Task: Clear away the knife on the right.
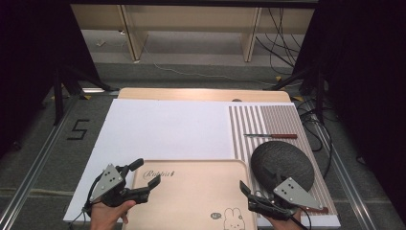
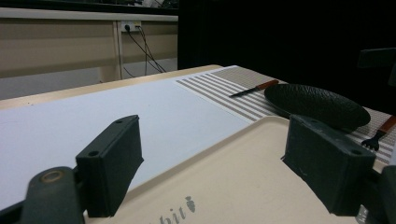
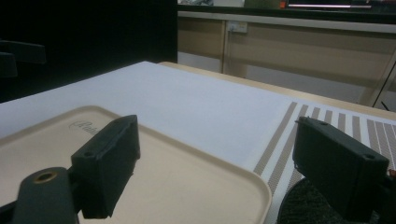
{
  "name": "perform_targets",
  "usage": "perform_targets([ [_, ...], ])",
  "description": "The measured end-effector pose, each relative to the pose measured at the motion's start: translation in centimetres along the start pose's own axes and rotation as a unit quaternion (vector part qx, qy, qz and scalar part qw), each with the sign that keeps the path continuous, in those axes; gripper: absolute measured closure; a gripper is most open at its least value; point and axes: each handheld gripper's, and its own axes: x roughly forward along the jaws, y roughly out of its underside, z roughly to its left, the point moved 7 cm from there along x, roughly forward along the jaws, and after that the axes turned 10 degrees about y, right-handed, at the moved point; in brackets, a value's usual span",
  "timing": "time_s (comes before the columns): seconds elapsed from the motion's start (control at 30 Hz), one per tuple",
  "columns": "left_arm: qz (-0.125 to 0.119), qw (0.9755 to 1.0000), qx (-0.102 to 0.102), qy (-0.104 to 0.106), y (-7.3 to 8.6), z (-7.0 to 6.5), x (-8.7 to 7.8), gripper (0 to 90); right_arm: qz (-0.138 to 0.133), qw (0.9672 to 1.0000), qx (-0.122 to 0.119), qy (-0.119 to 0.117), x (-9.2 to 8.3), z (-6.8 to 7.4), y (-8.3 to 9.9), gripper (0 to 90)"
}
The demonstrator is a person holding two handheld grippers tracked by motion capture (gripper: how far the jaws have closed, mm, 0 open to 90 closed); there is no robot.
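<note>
A beige tray (image 1: 191, 163) with a rabbit print lies at the table's near edge, and both gripper views show its surface (image 2: 243, 186) (image 3: 187, 191). My left gripper (image 1: 146, 173) is open at the tray's near left corner, and its own view (image 2: 215, 177) has nothing between the jaws. My right gripper (image 1: 261, 188) is open at the tray's right edge; in its own view (image 3: 215, 177) one jaw stands over the tray and the other over the dark plate (image 3: 303, 207). That round dark plate (image 1: 282, 160) (image 2: 317, 105) rests on the striped placemat (image 1: 277, 120).
A knife (image 1: 270, 136) (image 2: 254, 88) with a brown handle lies on the striped placemat beyond the plate. A fork (image 2: 376, 139) with a brown handle lies near the plate's right side. A white mat (image 1: 163, 129) covers the table's left and middle. Desks and cables stand beyond the table.
</note>
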Motion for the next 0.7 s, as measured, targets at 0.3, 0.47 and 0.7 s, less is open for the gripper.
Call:
perform_targets([
  [0.3,0.005,1.0000,0.001,-0.003,0.0,-0.1,0.0,18.3,0.021,0.9997,-0.006,-0.006,0.0,-0.4,0.2,15.6],
  [0.47,0.006,1.0000,0.003,-0.002,0.0,-0.1,0.0,18.2,0.028,0.9996,-0.010,-0.004,-0.1,-0.6,0.0,15.6],
  [0.7,0.006,1.0000,0.006,-0.002,0.0,-0.1,0.0,18.3,0.030,0.9991,-0.030,0.003,-0.3,-1.4,-0.7,15.7],
])
